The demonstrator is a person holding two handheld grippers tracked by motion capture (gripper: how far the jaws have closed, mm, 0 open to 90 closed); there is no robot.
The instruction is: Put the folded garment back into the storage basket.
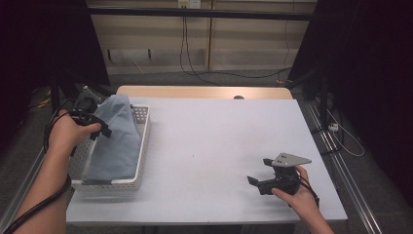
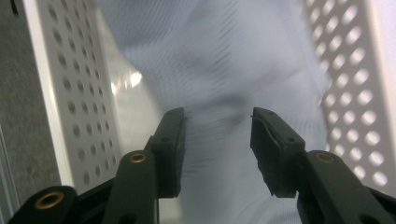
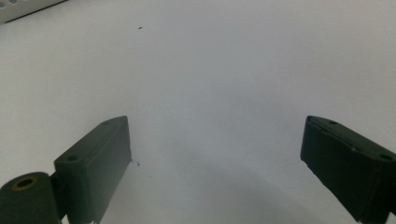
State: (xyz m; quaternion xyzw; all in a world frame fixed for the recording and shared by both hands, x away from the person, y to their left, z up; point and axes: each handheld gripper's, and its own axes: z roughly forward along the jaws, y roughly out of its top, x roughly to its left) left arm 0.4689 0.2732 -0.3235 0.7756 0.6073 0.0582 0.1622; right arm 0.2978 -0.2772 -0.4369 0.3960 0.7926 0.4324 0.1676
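Two grippers are at work on the white table, one at each side. At the left edge stands a white perforated basket, its long sides running from near to far, and a pale blue cloth lies in it, heaped up toward the far end where it rises above the rim. The left gripper hangs over the basket's left wall, held in the left hand, its tips against the cloth about halfway along the basket. In the left gripper view the jaws stand partly apart with the cloth spread between and beyond them; the picture is blurred there, so the pads seem just clear of the fabric rather than pinching it, and the holed basket walls run along both sides. The right gripper rests low on the near right part of the table, well apart from the basket, gripped by the right hand. Its jaws are spread wide over bare table, with nothing between them
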